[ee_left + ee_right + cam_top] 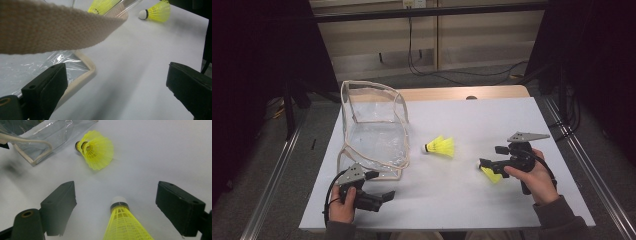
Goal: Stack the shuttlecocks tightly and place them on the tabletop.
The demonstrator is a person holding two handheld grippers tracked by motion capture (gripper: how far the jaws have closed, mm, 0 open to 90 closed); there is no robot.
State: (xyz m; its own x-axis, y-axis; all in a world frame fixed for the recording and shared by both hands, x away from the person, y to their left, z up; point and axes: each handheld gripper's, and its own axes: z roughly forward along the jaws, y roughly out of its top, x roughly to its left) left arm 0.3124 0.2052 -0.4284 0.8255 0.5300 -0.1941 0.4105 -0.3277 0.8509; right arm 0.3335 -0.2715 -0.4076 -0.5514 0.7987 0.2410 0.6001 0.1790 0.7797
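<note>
White tabletop, dark surroundings; a clear bag (372, 127) with beige trim stands at the left. The right gripper (484, 164) has its jaws spread wide, straddling the near shuttlecock (125, 225) without touching it; nothing gripped. The shuttlecock lies on its side between the jaws, long axis running along the gripper's line, white cork (119, 201) pointing away, towards the bag side. Judgement: close gently on the cork or skirt base, since the mesh would crush. A second shuttlecock (441, 147) lies near the bag, cork towards it. The left gripper (384, 196) is open and empty beside the bag's strap (50, 27).
</note>
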